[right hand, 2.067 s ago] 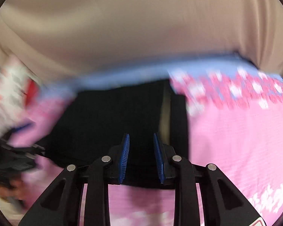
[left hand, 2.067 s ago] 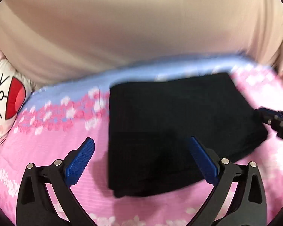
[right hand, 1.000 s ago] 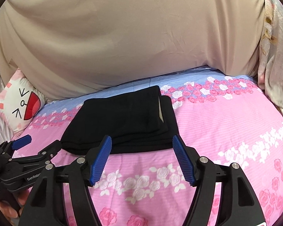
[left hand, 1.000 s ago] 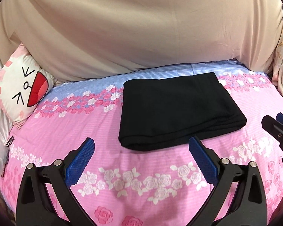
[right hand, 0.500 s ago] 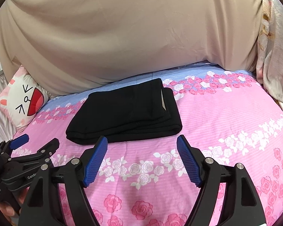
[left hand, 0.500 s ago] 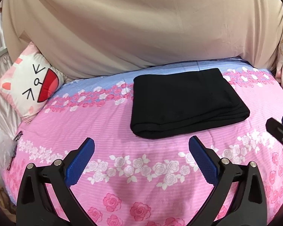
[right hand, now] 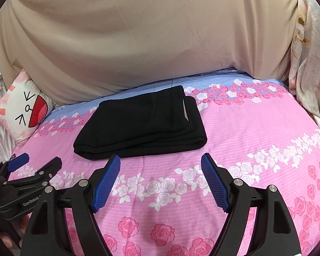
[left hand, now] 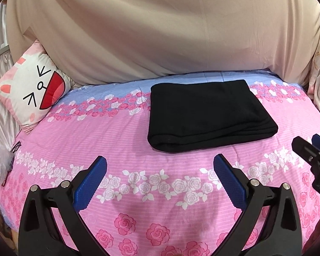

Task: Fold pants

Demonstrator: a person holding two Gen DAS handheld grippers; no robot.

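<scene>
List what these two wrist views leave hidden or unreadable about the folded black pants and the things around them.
- Folded black fabric pants: inner layers and underside are hidden by the top fold in both views.
- Pale tag at the pants' edge, right wrist view: too small to read.
- Right hand-held gripper, left wrist view: cut off by the frame edge.
- White cartoon-face cushion: its lower part is hidden by the pink floral bedspread.

The setting is a bedroom in a home. A bed (left hand: 138,132) fills the view, covered by a pink and blue bedspread (right hand: 256,128) printed with roses. 1 cartoon-face cushion (left hand: 32,93) leans at the bed's far left corner. A beige cloth (left hand: 160,32) hangs behind the bed. A patterned curtain (right hand: 309,64) hangs at the right edge.
</scene>
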